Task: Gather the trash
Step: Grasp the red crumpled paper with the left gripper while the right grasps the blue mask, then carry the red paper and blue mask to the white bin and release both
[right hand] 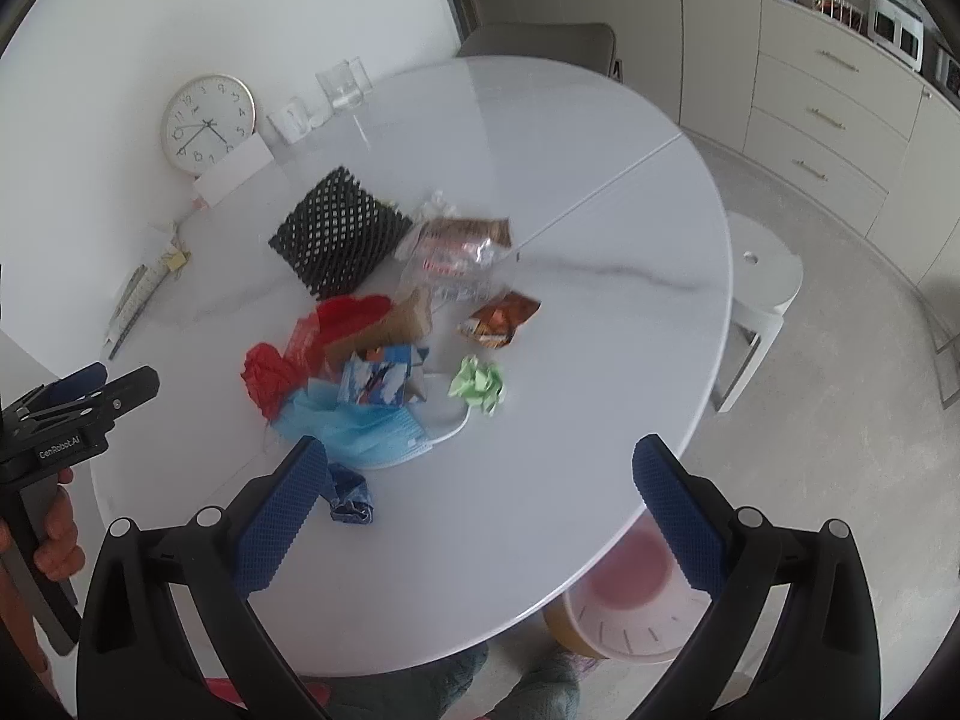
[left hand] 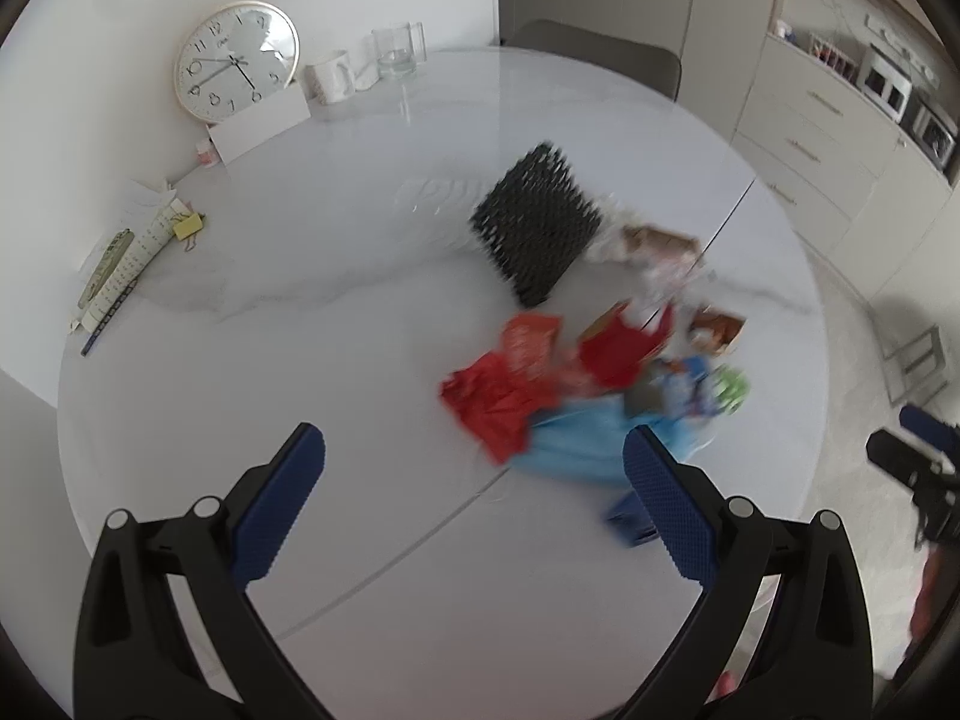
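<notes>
A pile of trash lies on the round white table: a blue face mask, red wrappers, a blue-white carton, a crumpled green paper, a brown snack packet, a clear bag, a dark blue wad and black foam netting. The pile is blurred in the left wrist view, with the mask and netting. My left gripper is open and empty above the table. My right gripper is open and empty over the near table edge.
A pink-lined trash bin stands on the floor under the near table edge. A clock, mug and glass stand at the far side by the wall. A white stool is to the right. Papers lie at the left.
</notes>
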Available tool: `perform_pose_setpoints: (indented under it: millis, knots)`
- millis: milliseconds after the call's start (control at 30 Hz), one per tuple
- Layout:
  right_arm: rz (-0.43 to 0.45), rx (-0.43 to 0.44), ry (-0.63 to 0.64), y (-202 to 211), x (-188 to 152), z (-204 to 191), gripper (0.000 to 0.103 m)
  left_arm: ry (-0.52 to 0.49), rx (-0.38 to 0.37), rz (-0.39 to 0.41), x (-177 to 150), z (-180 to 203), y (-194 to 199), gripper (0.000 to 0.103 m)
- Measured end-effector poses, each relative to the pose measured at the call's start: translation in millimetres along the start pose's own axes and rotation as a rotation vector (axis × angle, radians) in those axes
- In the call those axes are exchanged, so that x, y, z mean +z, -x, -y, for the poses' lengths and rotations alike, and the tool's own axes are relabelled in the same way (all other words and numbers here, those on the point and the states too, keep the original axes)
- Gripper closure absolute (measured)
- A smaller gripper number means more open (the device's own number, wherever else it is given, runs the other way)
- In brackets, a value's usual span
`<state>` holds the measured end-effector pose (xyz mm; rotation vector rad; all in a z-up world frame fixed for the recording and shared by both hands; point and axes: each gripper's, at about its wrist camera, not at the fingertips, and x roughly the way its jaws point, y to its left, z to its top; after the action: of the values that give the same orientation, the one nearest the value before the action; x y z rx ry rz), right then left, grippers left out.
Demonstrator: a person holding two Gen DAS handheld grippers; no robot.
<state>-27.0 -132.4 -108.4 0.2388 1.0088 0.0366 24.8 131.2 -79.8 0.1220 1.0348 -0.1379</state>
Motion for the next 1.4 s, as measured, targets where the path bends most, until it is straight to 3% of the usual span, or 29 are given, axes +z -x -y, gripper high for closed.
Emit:
perform_pose_setpoints:
  millis: [133,267,533,633,767,800,1067,1267,1300,1400]
  knots:
    - [-0.026,-0.020,0.032,-21.5,-11.0,-15.4,0.002,-0.052,-0.014,-0.023,-13.9,-22.4,-26.1,0.008]
    - [-0.050,-0.037,0.049,-36.9,-20.0,-28.0,0.002,-0.051,-0.079,-0.075,-16.4,-32.0,-60.4,0.008]
    - [-0.072,-0.042,0.037,-47.7,-31.6,-41.6,0.002,-0.063,-0.231,-0.124,8.3,-5.4,-114.9,0.013]
    - [-0.069,-0.032,0.032,-46.3,-32.7,-45.5,0.002,-0.053,-0.263,-0.176,13.3,2.2,-138.3,0.028]
    - [-0.059,-0.017,0.040,-46.0,-31.0,-57.1,0.002,-0.001,-0.287,-0.245,14.1,-3.1,-159.3,0.064]
    - [-0.055,-0.006,0.040,-46.9,-30.1,-60.5,0.002,0.027,-0.306,-0.256,13.5,-7.6,-162.4,0.065]
    - [-0.063,0.088,0.060,-88.9,-11.8,-99.0,0.026,0.052,-0.332,-0.178,15.2,-29.6,-147.6,0.072]
    - [-0.098,0.054,0.097,-129.7,0.6,-116.4,0.036,0.043,-0.330,-0.124,12.5,-46.6,-125.8,0.072]
    - [-0.103,0.044,0.104,-134.6,1.8,-117.2,0.040,0.048,-0.332,-0.121,11.4,-51.4,-122.7,0.072]
    - [-0.129,0.023,0.124,-149.3,6.1,-120.8,0.066,0.054,-0.317,-0.105,6.4,-60.6,-117.4,0.072]
